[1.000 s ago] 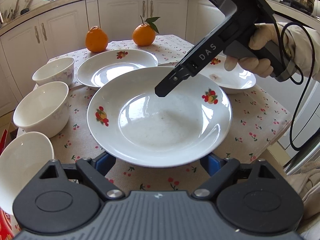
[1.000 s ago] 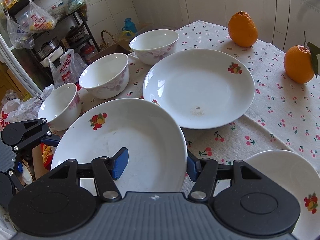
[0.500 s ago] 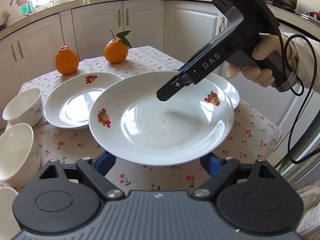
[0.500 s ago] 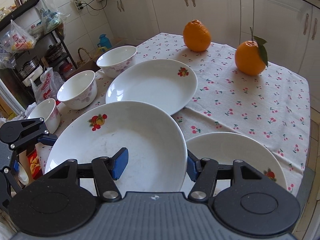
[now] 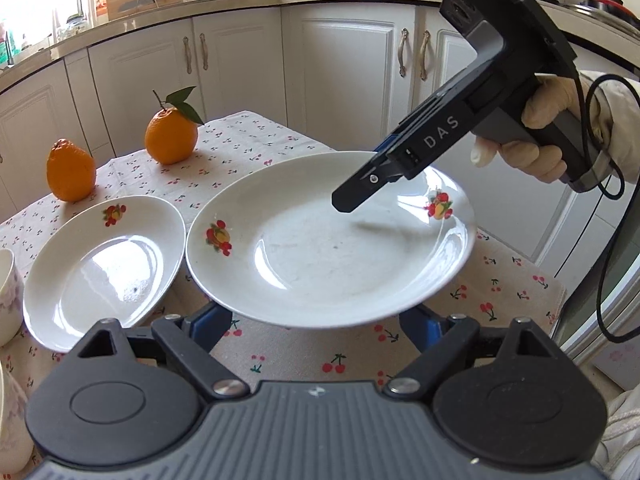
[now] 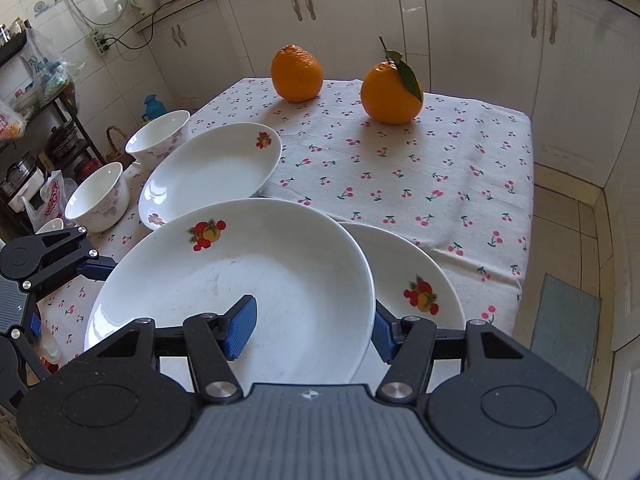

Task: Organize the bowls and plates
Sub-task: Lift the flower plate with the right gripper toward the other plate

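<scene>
A white plate with fruit prints is held in the air above the table. My right gripper is shut on its rim, one finger over the inside and one under it. My left gripper stands open with its blue pads under the plate's opposite edge. A second plate lies on the table beneath the held one. A third plate lies further left. White bowls stand at the table's left side.
Two oranges sit at the far side of the cherry-print tablecloth. White cabinets stand behind the table. A rack with bags is at the left. A floor mat lies right of the table.
The held plate has moved right across the table, from beside the bowls to above the plate at the right. Both grippers moved with it.
</scene>
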A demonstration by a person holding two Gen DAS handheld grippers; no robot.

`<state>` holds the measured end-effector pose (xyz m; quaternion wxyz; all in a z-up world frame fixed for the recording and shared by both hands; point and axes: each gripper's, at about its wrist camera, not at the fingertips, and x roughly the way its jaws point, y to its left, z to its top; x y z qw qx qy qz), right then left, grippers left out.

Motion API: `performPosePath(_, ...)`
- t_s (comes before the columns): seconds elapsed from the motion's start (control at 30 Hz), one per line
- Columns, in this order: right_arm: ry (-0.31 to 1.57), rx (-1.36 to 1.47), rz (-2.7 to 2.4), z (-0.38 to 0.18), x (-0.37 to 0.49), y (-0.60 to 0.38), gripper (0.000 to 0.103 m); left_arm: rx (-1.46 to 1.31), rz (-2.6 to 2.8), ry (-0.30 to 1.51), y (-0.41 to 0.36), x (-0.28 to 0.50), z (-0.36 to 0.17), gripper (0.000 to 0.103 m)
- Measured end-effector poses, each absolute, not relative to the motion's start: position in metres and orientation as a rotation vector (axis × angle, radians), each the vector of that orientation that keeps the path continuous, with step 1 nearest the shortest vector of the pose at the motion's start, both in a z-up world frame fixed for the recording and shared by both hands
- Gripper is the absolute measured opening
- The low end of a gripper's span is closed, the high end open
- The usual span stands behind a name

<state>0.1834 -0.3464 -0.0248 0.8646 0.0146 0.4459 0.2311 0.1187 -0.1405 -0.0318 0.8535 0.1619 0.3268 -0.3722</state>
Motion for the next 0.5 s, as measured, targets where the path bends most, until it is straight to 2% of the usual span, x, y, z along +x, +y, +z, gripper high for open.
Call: performPosePath(0.5, 0.933, 0.083, 0.447, -0.034, 0.175, -0.369, 0.065, 0.383, -0.809, 0.682, -0.156, 0.126, -0.035, 0.09)
